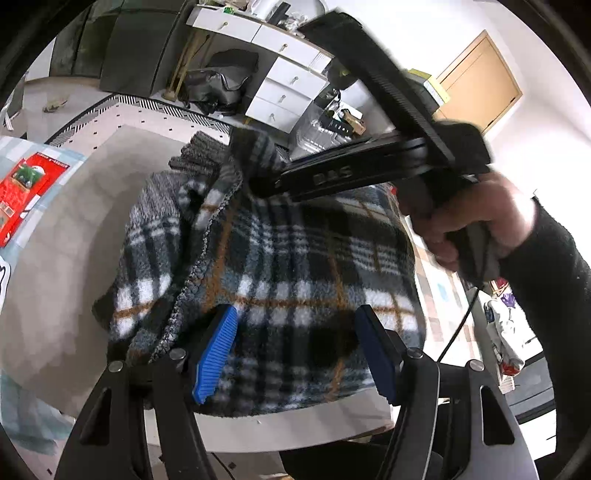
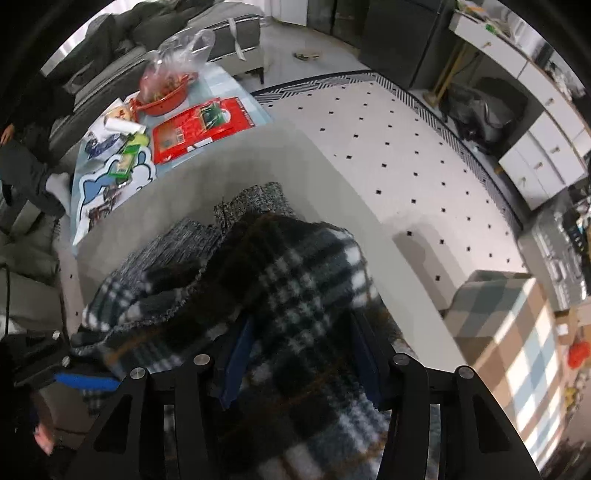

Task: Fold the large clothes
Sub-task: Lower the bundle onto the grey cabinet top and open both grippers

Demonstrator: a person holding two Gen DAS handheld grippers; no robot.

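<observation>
A thick plaid fleece garment (image 1: 295, 258) with a grey knit hem lies bunched on the pale grey table (image 1: 74, 240). My left gripper (image 1: 295, 354) hangs over the garment's near edge. Its blue pads (image 1: 214, 354) stand apart with flat fabric showing between them, so it is open. A hand (image 1: 472, 221) holds my right gripper (image 1: 258, 181), which comes in from the right with a raised fold of the garment bunched at its tips. In the right wrist view the garment (image 2: 295, 266) bulges up between the pads of the right gripper (image 2: 301, 365), which is shut on it.
A red packet (image 2: 199, 125), a red bowl under a plastic bag (image 2: 166, 92) and small items sit at the table's far left end. A dotted rug (image 2: 406, 147), white drawers (image 1: 284, 85), a checked ottoman (image 2: 498, 332) and a grey sofa (image 2: 147, 29) surround the table.
</observation>
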